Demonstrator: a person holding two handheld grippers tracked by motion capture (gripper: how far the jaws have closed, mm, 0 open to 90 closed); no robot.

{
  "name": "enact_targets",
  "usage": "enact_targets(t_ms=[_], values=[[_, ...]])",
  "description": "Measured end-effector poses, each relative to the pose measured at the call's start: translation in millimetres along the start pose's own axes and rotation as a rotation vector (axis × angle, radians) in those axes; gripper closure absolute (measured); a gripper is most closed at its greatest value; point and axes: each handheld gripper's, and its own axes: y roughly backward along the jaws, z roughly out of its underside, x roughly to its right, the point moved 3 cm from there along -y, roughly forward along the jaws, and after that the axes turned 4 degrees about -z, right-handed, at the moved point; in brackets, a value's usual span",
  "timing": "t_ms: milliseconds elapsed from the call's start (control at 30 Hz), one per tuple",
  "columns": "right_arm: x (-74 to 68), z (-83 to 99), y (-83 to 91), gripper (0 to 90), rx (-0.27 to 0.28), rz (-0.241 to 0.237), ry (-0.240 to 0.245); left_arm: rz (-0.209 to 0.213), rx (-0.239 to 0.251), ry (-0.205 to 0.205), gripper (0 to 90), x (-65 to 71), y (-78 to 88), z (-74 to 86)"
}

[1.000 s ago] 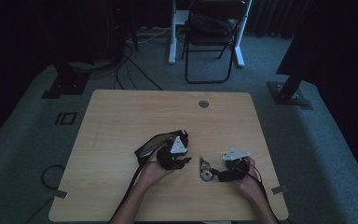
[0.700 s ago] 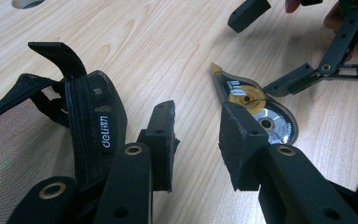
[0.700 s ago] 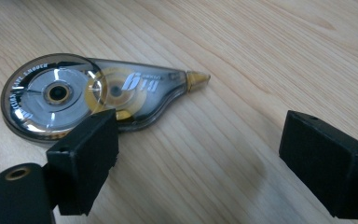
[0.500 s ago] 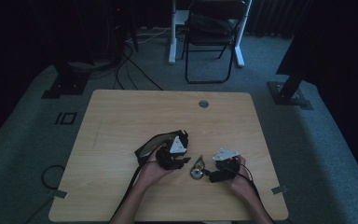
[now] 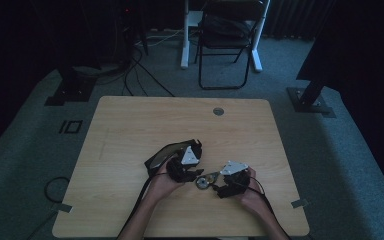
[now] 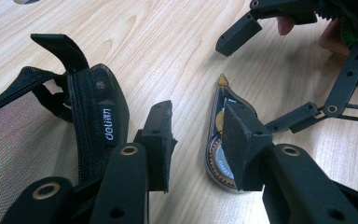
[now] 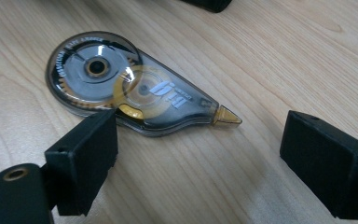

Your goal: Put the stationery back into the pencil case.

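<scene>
A clear grey correction tape dispenser (image 7: 135,88) with a gold tip lies flat on the wooden table (image 5: 130,130). My right gripper (image 7: 198,140) is open. Its jaws have just been opening, and the dispenser lies between them, close to one pad (image 7: 86,154) and apart from the other. In the high view the dispenser (image 5: 202,181) sits between my left gripper (image 5: 196,173) and my right gripper (image 5: 211,184). My left gripper (image 6: 198,121) is open. One jaw stands beside a black mesh zip pouch (image 6: 98,107), the other over the dispenser (image 6: 219,105). The right gripper (image 6: 249,84) faces it.
The pouch (image 5: 160,157) lies left of centre on the table. A round cable grommet (image 5: 218,111) sits near the far edge. Behind the table stand a folding chair (image 5: 230,40) and stand bases, with cables on the floor.
My right gripper has moved left toward the left gripper, and the dispenser has shifted left with it. The left hand has kept still.
</scene>
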Motion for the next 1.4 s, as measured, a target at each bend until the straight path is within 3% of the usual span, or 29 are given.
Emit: enact_targets(t_ms=[100,300,667,1000,1400], values=[[2.5,1.2,4.9,11.6,0.022,-0.005,-0.009,0.001,0.005,0.000,61.8,0.3,0.5,-0.3],[20.5,5.0,16.3,14.0,0.073,0.002,-0.081,0.002,0.010,0.005,61.0,-0.7,1.1,-0.2],[50.3,11.6,15.2,19.1,0.104,0.032,-0.197,0.012,0.020,0.003,60.6,3.9,1.2,0.4],[69.4,6.3,3.9,19.1,0.127,0.067,-0.261,0.019,0.035,0.012,59.9,4.2,4.3,0.1],[76.2,3.1,-7.8,19.0,0.111,0.057,-0.289,0.021,0.017,0.013,58.3,9.4,-2.3,2.4]])
